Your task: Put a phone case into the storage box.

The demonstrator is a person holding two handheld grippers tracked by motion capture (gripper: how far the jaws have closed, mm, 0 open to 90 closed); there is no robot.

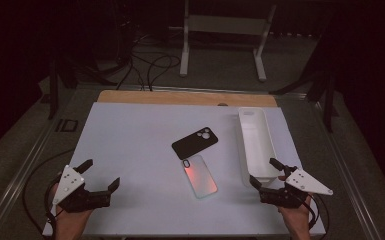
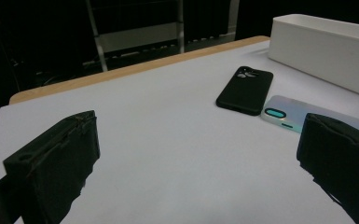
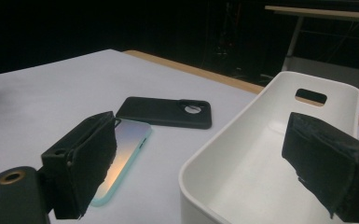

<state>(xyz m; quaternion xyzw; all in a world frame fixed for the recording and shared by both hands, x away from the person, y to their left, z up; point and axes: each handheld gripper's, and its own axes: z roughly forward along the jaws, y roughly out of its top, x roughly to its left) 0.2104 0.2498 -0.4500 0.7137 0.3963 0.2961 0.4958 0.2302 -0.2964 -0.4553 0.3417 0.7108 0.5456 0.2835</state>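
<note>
Two phone cases near table centre, touching or nearly so at one corner: matte black phone case point(image 1: 195, 142) farther back, translucent pale iridescent phone case point(image 1: 199, 175) nearer the front edge, long axis running front to back with a slight lean to the right. White rectangular plastic bin point(image 1: 256, 145) empty, just right of both, long axis also front to back. Right gripper point(image 1: 267, 176) at the bin's near end, jaws spread wide, nothing between them. Left gripper point(image 1: 101, 173) well apart at the front-left corner, jaws equally wide, empty. Pale case lying left of the right gripper, probably the nearer target; exact gap hard to judge in dim light.
</note>
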